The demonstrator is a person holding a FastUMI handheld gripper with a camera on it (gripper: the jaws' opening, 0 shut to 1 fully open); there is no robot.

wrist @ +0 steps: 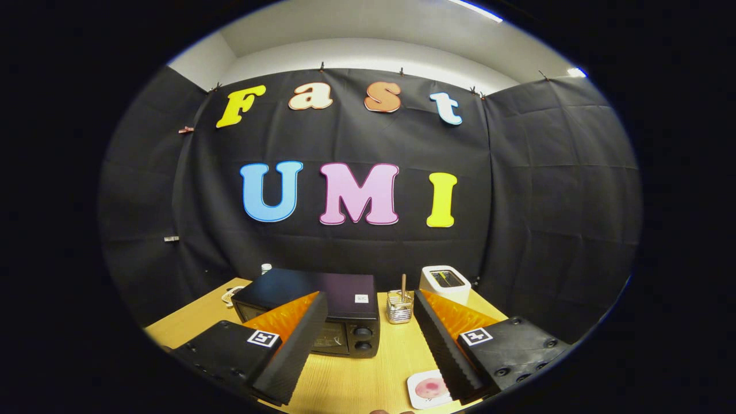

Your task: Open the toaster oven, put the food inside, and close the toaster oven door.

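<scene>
Two fingers of the gripper (368,339) stand wide apart, holding nothing; the closed toaster oven (322,313) sits just ahead, so the door's top edge should be approached squarely, the food plate (426,388) left undisturbed.
</scene>
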